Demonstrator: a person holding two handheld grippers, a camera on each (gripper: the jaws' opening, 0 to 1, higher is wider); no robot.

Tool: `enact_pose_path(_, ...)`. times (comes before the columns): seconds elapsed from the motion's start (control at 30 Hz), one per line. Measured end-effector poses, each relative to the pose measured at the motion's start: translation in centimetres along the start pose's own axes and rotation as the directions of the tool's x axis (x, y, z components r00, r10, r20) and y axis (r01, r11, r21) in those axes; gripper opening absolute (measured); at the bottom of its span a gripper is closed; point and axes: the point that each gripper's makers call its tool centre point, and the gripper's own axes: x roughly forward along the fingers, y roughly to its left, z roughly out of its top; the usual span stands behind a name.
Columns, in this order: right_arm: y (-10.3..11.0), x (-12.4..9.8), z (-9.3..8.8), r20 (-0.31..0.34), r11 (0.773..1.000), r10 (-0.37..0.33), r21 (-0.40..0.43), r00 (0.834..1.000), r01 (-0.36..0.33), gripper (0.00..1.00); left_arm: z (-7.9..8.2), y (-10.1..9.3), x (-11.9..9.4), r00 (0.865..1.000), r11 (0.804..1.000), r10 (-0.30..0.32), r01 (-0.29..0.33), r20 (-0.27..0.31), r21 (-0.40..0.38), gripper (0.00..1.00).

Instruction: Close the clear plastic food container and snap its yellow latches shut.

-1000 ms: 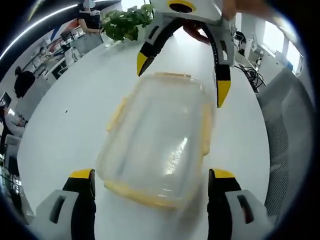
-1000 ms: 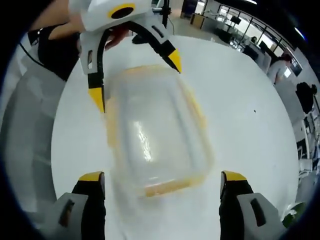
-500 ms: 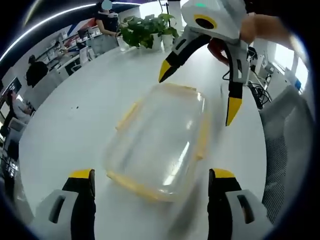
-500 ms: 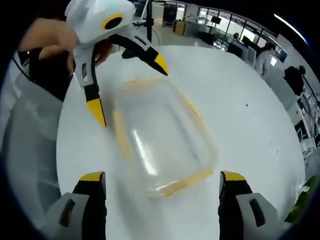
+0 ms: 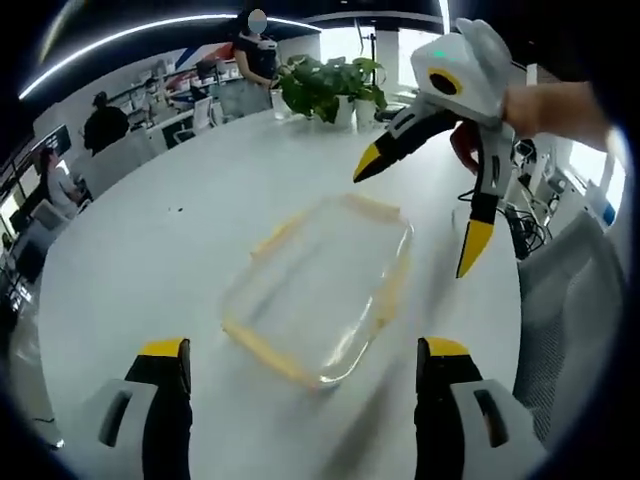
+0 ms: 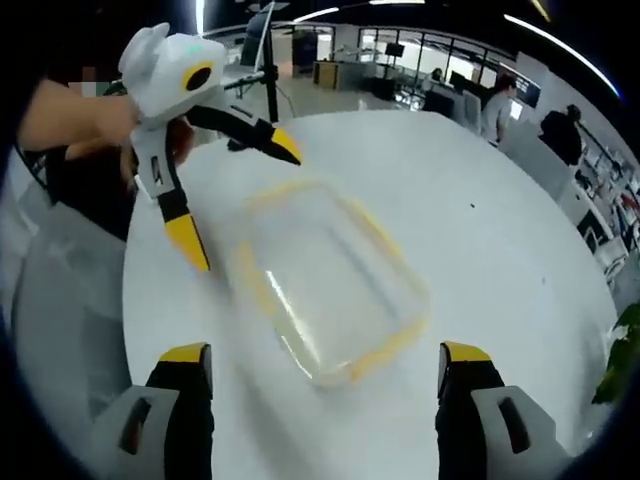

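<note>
an open-plan office: a large white round table (image 5: 150, 260) stands among rows of desks with monitors (image 6: 405, 50), seated people (image 5: 105, 125) at work, potted plants (image 5: 325, 90), glass partitions and long ceiling strip lights (image 5: 120, 35).

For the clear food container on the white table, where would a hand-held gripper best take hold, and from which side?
Probably across its short width, jaws coming down from above onto the two long yellow-latched sides. The container lies flat and low on the table, so its lid gives nothing to pinch; the long edges are straight and parallel. Both hand-held grippers stand open, clear of it.
</note>
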Motion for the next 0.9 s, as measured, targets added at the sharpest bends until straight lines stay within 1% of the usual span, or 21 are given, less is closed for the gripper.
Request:
enact_pose_path(0.13,0.6,-0.3,-0.3,0.003,1.000,-0.006,0.007,1.000,0.006,0.94,-0.2,-0.3,-0.6,1.000,1.000,0.012,-0.012,0.013,-0.013,0.95)
enact_pose_path(0.23,0.9,-0.5,-0.4,0.004,1.000,-0.019,0.011,1.000,0.019,0.94,-0.2,-0.3,-1.2,0.999,0.999,0.025,-0.023,0.040,-0.049,0.95)
enact_pose_path(0.3,1.2,-0.6,-0.5,0.010,1.000,-0.021,0.018,1.000,0.021,0.94,-0.5,-0.3,-1.4,0.998,0.998,0.036,-0.034,0.043,-0.050,0.95)
enact_pose_path(0.33,1.4,-0.6,-0.5,0.020,0.999,-0.017,0.038,1.000,0.016,0.94,-0.6,-0.4,-1.5,0.998,0.998,0.037,-0.035,0.043,-0.051,0.95)
enact_pose_path(0.5,1.8,-1.0,-0.7,0.032,0.998,-0.034,0.049,0.999,0.033,0.94,-0.8,-0.8,-2.2,0.997,0.997,0.046,-0.042,0.059,-0.062,0.95)
enact_pose_path(0.63,2.2,-1.2,-0.7,0.051,0.997,-0.046,0.067,0.998,0.043,0.94,-1.0,-1.2,-2.8,0.996,0.997,0.053,-0.049,0.075,-0.063,0.95)
enact_pose_path(0.73,2.6,-1.5,-0.6,0.072,0.996,-0.057,0.072,0.996,0.052,0.94,-1.5,-1.4,-3.1,0.996,0.997,0.062,-0.058,0.066,-0.058,0.94)
enact_pose_path(0.83,2.8,-1.7,-0.9,0.080,0.994,-0.069,0.087,0.994,0.062,0.94,-1.9,-1.7,-3.5,0.996,0.997,0.068,-0.066,0.060,-0.031,0.94)
enact_pose_path(0.9,2.8,-1.8,-1.1,0.081,0.994,-0.077,0.087,0.994,0.070,0.94,-1.7,-1.7,-3.9,0.994,0.997,0.075,-0.072,0.076,-0.035,0.94)
